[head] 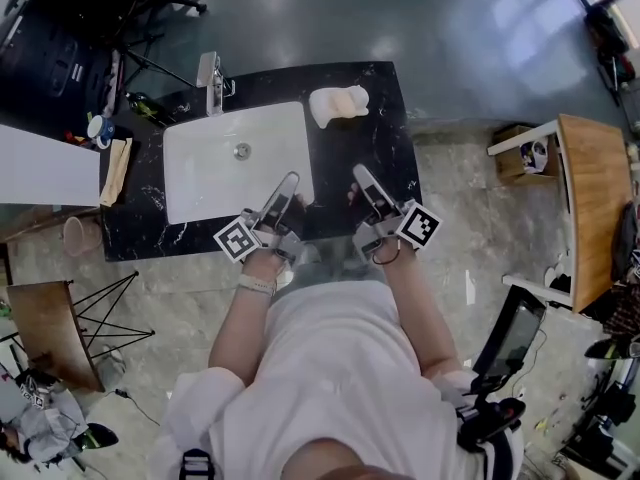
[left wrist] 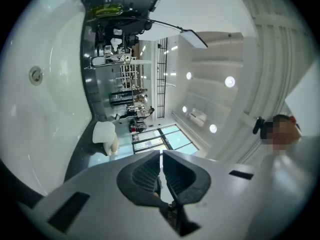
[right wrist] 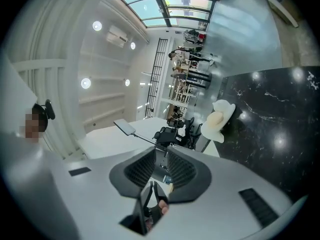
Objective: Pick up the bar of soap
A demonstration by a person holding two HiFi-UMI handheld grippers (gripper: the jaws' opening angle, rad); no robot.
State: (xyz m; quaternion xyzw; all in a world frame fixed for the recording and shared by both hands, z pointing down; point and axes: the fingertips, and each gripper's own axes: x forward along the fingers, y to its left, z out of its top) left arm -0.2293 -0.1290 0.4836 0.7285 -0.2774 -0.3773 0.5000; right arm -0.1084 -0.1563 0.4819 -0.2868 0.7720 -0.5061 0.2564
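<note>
Soap [head: 338, 104] lies on the black surface [head: 385, 158], just beside the far right corner of the sink [head: 200, 183]. It is well ahead of both your claws and touching neither. Your left claw [head: 292, 180] hangs over the sink's near right edge, clenched tight with nothing in it. In the left gripper view the soap sits beyond the tips, off to the left. Your right claw [head: 358, 172] hangs over the surface's near part, jaws slightly parted and empty. In the right gripper view the soap shows ahead and to the right.
</note>
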